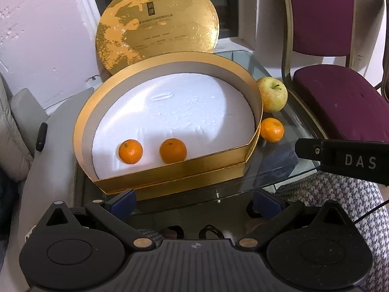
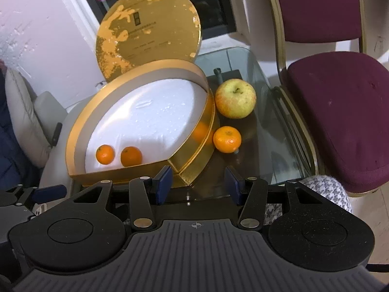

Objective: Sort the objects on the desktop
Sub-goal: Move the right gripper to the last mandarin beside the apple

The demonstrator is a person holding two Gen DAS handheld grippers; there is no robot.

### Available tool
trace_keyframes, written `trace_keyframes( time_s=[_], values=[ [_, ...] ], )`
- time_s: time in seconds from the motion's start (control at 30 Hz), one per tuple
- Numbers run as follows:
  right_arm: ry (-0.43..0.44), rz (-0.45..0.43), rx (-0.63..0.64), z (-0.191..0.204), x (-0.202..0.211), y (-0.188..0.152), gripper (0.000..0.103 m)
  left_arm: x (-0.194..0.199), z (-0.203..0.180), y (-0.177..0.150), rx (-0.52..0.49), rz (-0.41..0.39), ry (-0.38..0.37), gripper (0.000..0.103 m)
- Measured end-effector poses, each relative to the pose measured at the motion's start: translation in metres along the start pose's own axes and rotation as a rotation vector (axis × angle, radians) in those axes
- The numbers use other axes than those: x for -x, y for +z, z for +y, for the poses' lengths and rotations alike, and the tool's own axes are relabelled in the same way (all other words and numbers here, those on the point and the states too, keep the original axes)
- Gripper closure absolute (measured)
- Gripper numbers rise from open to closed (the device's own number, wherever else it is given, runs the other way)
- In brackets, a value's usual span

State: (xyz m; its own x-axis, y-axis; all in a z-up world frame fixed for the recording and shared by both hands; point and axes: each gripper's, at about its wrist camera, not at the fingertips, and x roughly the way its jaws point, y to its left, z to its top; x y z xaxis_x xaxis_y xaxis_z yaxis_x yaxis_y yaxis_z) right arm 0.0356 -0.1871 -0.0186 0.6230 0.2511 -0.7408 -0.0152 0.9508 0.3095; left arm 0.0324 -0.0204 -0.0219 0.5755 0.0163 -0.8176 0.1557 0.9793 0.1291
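Right wrist view shows our right gripper with its jaws spread and nothing between them, hanging over the near edge of the glass table. A tangerine lies on the glass ahead of the right jaw, just beside the gold box, well apart from the pads. An apple sits behind it, toward the far edge, close to the box wall. Two more tangerines rest inside the box on white foam, against its near wall, ahead and left of the jaws. The lid leans upright behind the box. From the left wrist, our left gripper stands spread wide and empty at the table's near edge, facing the box front.
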Motion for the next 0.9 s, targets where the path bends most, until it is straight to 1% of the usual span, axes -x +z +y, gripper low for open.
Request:
trace_keyframes(
  time_s=[0.33,0.53,0.73,0.83,0.9],
  values=[
    [-0.001,0.014,0.005,0.001,-0.009,-0.001,0.049,-0.010,0.002,-0.001,0.000,0.024,-0.005,0.001],
    [-0.013,0.031,-0.003,-0.005,-0.024,0.001,0.049,-0.021,0.008,0.001,0.016,0.046,-0.016,0.001],
    [-0.026,0.027,0.000,-0.015,-0.049,0.013,0.049,-0.035,0.014,0.006,0.047,0.071,-0.006,0.001],
    [-0.033,0.034,-0.045,-0.027,-0.067,0.022,0.049,-0.040,0.018,0.009,0.070,0.081,-0.005,0.001],
    [-0.032,0.054,-0.087,-0.036,-0.081,0.028,0.049,-0.045,0.020,0.010,0.076,0.090,-0.003,0.001]
  ],
)
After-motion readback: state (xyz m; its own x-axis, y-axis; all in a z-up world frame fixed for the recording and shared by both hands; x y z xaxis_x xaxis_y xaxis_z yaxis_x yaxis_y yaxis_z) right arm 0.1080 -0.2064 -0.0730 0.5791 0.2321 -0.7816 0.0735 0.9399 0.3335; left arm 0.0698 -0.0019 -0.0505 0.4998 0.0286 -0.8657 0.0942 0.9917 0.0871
